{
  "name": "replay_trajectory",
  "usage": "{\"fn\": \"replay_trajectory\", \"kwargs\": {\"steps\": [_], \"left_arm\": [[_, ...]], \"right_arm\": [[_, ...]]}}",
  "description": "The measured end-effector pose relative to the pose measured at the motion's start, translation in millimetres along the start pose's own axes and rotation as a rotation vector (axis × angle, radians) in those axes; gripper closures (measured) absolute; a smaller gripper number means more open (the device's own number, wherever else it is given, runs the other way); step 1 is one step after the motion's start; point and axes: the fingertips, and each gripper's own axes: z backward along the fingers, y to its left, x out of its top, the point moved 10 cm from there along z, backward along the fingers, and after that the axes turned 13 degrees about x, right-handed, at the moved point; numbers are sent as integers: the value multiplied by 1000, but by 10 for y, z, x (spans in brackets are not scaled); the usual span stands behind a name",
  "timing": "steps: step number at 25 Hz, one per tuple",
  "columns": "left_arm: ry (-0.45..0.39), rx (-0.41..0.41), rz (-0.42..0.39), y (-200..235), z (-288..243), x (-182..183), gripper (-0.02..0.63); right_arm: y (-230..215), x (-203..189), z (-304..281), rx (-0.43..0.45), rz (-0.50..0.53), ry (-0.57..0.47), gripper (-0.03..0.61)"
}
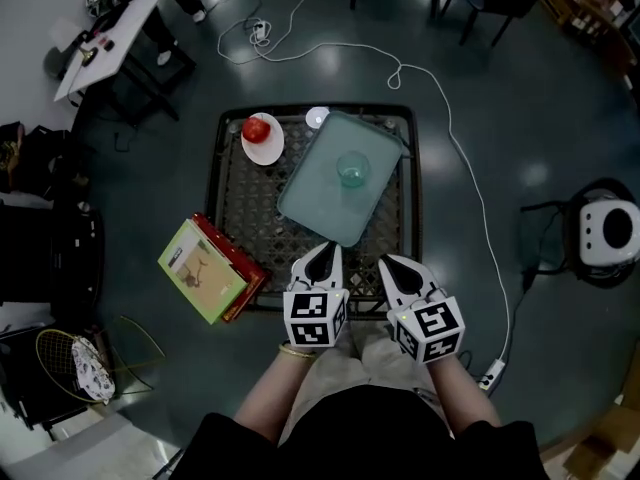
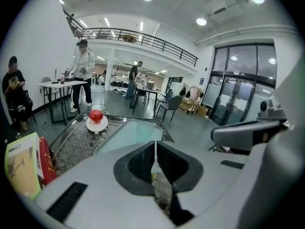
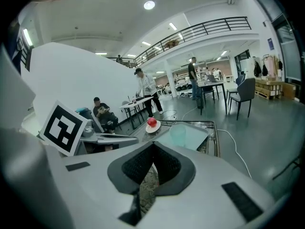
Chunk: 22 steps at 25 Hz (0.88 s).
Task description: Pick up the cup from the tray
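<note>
While upright, cup (image 1: 352, 169) (teal) on tray (image 1: 316, 194).

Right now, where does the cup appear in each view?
Head view: the cup stands on the tray, upper centre.
Left gripper view: cup not visible; only the tray shows above the jaws.
Right gripper view: the cup is just right of centre, above the jaws.
Shared landmark: the red fruit on its white plate, left of the tray.
</note>
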Motion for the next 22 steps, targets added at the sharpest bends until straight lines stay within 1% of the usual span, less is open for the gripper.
{"fn": "replay_trajectory", "kwargs": {"steps": [2, 4, 7, 12, 17, 22], "left_arm": [[8, 0, 10, 12, -160, 10, 589], [23, -3, 21, 25, -312, 9, 551], [48, -4, 26, 32, -533, -6, 523], [63, -15, -6, -16, -893, 2, 447], [67, -10, -35, -57, -1211, 4, 387], [91, -7, -59, -58, -1548, -30, 331]], "right_arm": [[-100, 16, -64, 3, -7, 11, 574], [-176, 23, -124, 5, -14, 18, 574], [-270, 20, -201, 9, -24, 28, 574], [-409, 33, -289, 18, -39, 38, 574], [-546, 10, -342, 16, -61, 55, 574], [-671, -21, -417, 13, -76, 70, 574]]}}
